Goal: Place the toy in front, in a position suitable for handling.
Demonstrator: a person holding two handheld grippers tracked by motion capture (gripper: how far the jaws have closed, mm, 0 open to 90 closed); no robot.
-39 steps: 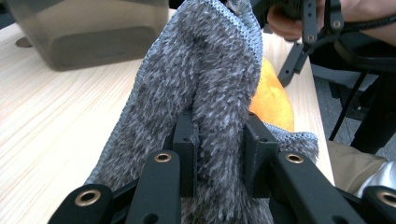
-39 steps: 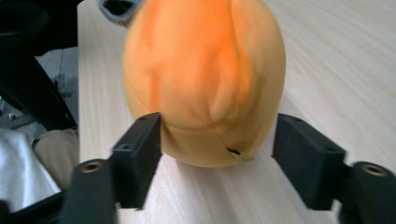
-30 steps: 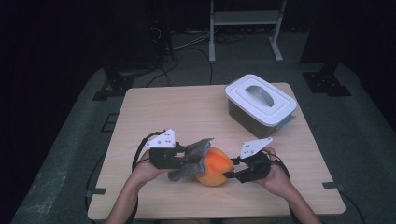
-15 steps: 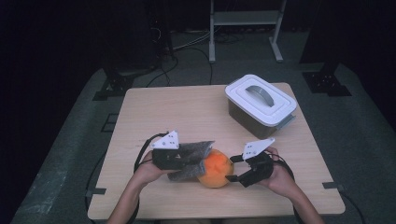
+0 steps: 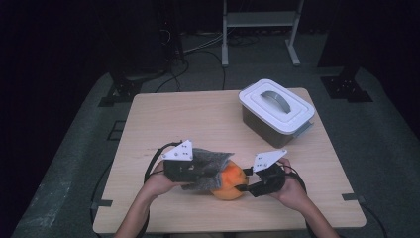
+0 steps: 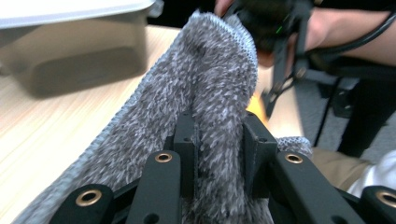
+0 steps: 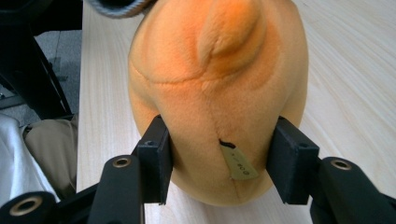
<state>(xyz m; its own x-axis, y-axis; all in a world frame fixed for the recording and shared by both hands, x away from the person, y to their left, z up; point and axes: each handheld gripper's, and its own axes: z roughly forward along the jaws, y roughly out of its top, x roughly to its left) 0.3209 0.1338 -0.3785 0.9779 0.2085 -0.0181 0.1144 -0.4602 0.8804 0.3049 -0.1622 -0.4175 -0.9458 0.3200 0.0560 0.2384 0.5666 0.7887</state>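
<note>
Broadly, a pale wooden counter (image 5: 198, 119) fills the centre of the high view, dark floor all round it. On its upper right part sits a grey storage box with a white handled lid (image 5: 276, 110), well apart from the work.

Low centre of the high view, near the counter's front edge: an orange plush toy (image 5: 229, 182) lying on the wood, with a grey fuzzy cloth (image 5: 208, 166) draped against its left side. In the right gripper view the toy (image 7: 215, 93) takes up the middle of the frame, a small tan tag (image 7: 238, 163) hanging from a seam near its lower end, and a curl of the grey cloth (image 7: 116, 7) showing at the upper left.

Left claw (image 5: 195, 172), left of the toy in the high view: jaws pressed close, pinching a fold of the cloth. The left gripper view has the cloth (image 6: 205, 107) bunched between the two black jaws and rising to the top centre of the frame, with a sliver of orange to its right.

Right claw (image 5: 242, 186), right of the toy: jaws have just been closing, the toy between them. In the right gripper view (image 7: 217, 168) both pads lie against the plush sides and grip it.

Person's hands enter from the bottom edge, one behind each claw.
</note>
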